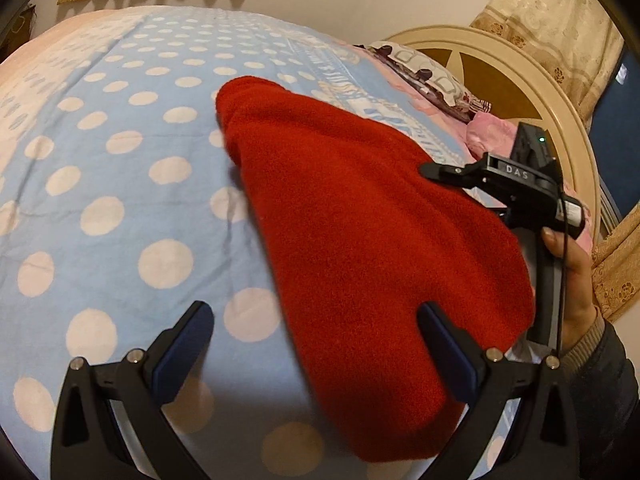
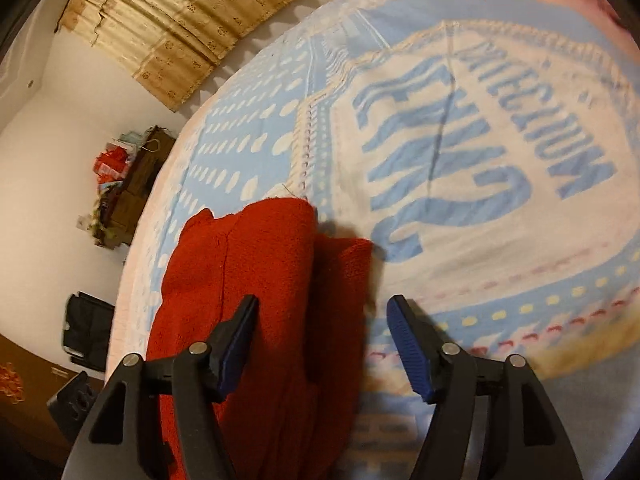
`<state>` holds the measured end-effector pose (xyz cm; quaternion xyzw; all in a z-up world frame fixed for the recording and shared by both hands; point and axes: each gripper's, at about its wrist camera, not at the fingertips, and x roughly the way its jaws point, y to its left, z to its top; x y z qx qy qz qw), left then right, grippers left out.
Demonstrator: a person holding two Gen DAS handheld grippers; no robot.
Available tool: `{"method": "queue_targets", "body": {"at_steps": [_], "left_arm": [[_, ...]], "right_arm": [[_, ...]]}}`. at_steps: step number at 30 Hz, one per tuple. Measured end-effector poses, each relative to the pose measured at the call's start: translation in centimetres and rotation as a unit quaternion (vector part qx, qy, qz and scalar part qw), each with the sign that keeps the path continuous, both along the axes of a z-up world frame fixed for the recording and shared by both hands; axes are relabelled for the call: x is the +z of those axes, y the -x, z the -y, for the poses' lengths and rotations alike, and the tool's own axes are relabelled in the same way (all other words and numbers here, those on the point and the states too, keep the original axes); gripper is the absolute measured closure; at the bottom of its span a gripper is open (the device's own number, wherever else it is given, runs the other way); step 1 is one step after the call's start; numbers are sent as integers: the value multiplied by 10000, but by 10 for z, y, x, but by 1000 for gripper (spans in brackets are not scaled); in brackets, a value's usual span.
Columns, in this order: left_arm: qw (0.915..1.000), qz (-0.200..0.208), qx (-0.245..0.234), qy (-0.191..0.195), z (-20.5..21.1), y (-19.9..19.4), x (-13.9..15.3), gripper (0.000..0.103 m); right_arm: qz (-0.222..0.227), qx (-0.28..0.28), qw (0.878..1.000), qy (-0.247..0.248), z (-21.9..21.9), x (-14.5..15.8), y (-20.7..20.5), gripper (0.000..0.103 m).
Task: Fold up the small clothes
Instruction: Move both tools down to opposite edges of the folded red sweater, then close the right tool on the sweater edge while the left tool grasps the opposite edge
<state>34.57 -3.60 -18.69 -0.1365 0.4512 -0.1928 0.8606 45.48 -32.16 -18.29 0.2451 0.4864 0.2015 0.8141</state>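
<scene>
A red fleece garment (image 1: 360,220) lies folded lengthwise on the bed's blue blanket with white dots (image 1: 120,184). My left gripper (image 1: 316,320) is open just above the blanket. Its right finger (image 1: 440,336) is over the garment's near end and its left finger over bare blanket. In the right wrist view the garment (image 2: 264,264) shows as a long bundle with a narrower fold beside it. My right gripper (image 2: 322,312) stands open over its near part, with cloth between the fingers but not pinched. A person's hand (image 1: 572,264) holds that gripper at the garment's right edge.
A round cream headboard (image 1: 520,92) and a patterned pillow (image 1: 432,76) lie beyond the garment. The blanket's white lettered panel (image 2: 480,152) spreads to the right. Past the bed's left edge are a dark cabinet (image 2: 132,184), a black bag (image 2: 86,328) and curtains (image 2: 180,12).
</scene>
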Motion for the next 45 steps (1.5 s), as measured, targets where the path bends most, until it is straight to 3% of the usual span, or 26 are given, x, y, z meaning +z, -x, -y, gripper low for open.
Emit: {"method": "queue_targets", "body": {"at_steps": [12, 19, 20, 23, 25, 30, 35, 45], "left_arm": [[9997, 79, -186, 147, 4, -10, -2, 0], [9995, 99, -263, 138, 11, -15, -1, 0], [9995, 91, -268, 147, 11, -16, 0, 2], [9980, 75, -507, 367, 13, -15, 1, 27], [9981, 106, -488, 352, 13, -12, 2, 32], [9978, 125, -473, 449, 7, -8, 10, 59], [9980, 282, -519, 224, 9, 5, 25, 65], [9985, 424, -310, -158, -7, 36, 49, 66]], "right_arm": [[175, 569, 9967, -560, -22, -9, -19, 35], [304, 741, 9951, -584, -30, -11, -17, 65], [334, 780, 9948, -557, -32, -10, -16, 65], [476, 813, 9945, -448, -39, -6, -11, 68], [540, 803, 9943, -442, -42, -5, -9, 69], [678, 767, 9934, -512, -43, 5, -2, 71], [963, 799, 9906, -554, -42, 25, 10, 72], [1248, 1152, 9839, -565, -74, 47, 42, 72]]}}
